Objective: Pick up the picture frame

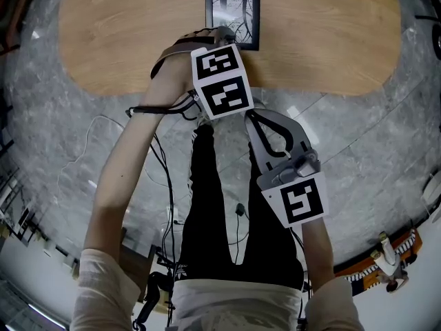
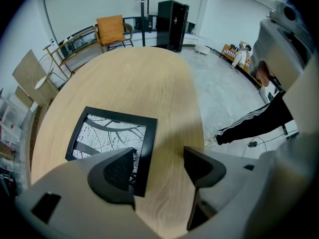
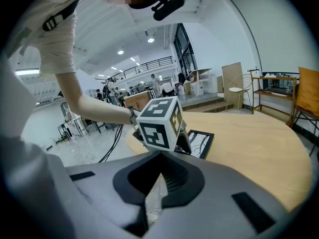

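The picture frame [image 1: 233, 16] is black with a black-and-white branch print and lies flat on the oval wooden table [image 1: 124, 40]. My left gripper [image 1: 222, 36] hovers at the frame's near edge. In the left gripper view the jaws [image 2: 157, 168] stand open, the left one over the near right corner of the frame [image 2: 112, 141], the right one over bare wood. I cannot tell whether they touch it. My right gripper [image 1: 256, 119] hangs off the table over the floor. It [image 3: 157, 178] is shut on nothing and looks at the left gripper's marker cube [image 3: 159, 123] and the frame [image 3: 199, 142].
The table's near edge [image 1: 275, 88] curves just behind the left gripper. Cables [image 1: 162, 178] trail on the grey marble floor. An orange chair [image 2: 110, 30], a black cabinet [image 2: 172, 18] and a wooden rack [image 2: 37, 78] stand beyond the table's far end.
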A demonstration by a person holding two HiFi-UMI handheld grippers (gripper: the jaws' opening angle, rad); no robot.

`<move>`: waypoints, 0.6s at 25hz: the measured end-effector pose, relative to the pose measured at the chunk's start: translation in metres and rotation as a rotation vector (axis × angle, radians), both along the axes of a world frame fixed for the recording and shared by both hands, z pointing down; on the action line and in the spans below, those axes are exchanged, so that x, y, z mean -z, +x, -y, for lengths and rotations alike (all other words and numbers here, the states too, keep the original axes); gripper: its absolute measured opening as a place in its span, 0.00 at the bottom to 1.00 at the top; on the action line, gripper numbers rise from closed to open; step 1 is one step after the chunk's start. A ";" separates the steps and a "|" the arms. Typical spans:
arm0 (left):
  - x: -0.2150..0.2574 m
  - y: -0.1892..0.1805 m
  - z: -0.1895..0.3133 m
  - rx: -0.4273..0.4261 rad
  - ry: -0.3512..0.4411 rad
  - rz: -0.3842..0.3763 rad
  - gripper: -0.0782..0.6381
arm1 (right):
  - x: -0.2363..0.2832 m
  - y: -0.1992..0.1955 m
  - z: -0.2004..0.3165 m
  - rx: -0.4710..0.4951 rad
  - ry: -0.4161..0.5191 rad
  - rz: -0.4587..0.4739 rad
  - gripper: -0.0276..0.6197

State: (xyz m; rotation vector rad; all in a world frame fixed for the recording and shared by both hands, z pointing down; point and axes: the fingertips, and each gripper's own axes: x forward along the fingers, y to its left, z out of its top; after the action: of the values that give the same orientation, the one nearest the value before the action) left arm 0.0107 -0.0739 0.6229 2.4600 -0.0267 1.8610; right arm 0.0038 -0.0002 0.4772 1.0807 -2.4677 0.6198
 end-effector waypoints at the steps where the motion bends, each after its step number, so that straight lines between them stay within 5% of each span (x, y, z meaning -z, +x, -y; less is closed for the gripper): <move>1: 0.000 0.001 -0.002 -0.006 0.006 -0.003 0.57 | -0.001 0.000 -0.001 0.003 0.000 -0.001 0.05; 15: -0.002 -0.013 -0.046 -0.012 0.038 -0.016 0.53 | -0.002 0.006 -0.013 0.006 -0.016 -0.006 0.05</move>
State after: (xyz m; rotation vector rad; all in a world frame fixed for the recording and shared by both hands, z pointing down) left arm -0.0024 -0.0279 0.6249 2.5052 -0.0464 1.8626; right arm 0.0101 0.0126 0.4793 1.0676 -2.4562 0.6321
